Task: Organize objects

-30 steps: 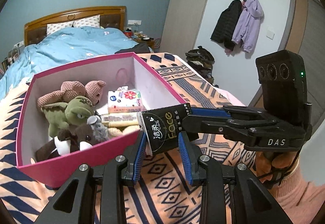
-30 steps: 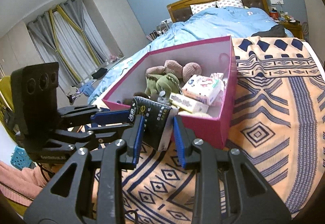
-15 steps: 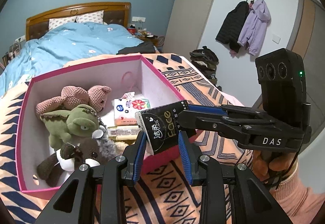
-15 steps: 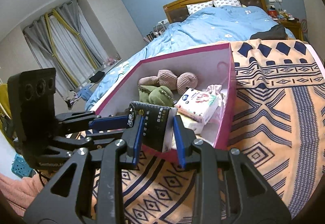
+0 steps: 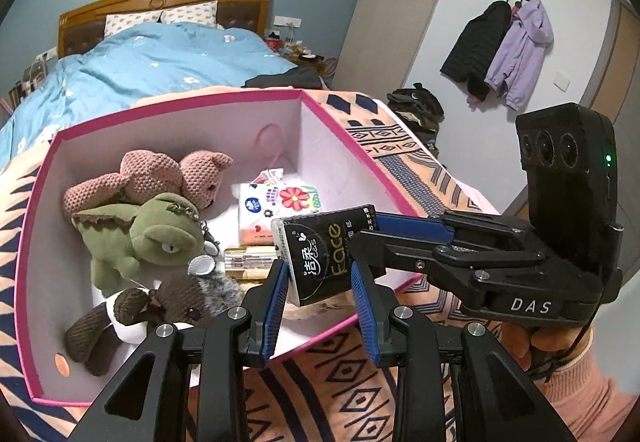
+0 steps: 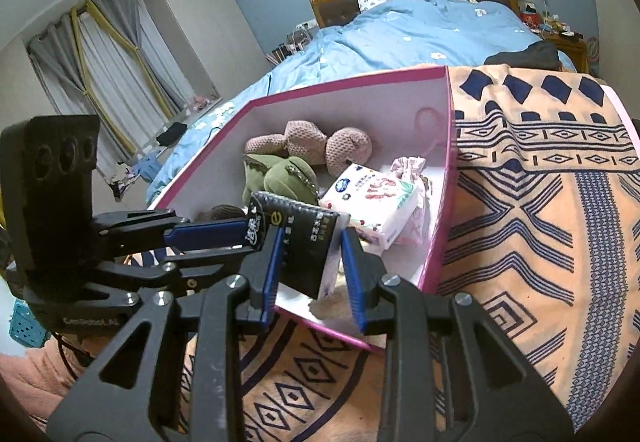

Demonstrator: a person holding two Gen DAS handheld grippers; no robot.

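Over the box (image 5: 344, 145), both grippers, left (image 5: 320, 282) and right (image 6: 308, 258), clench 1 tissue pack (image 5: 320, 254). Best lowered level into the bare corner near the 3 plush toys (image 5: 148, 234), then both released together.

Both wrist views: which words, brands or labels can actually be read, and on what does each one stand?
"Face", in gold, on the black tissue pack.
"C&S", small, beside white Chinese characters on that pack; the characters are too distorted to quote.
"DAS", in white, on the right gripper body.
Embossed line on the left gripper body: too faint to read.
Print on the white flowered tissue pack: too small to read.
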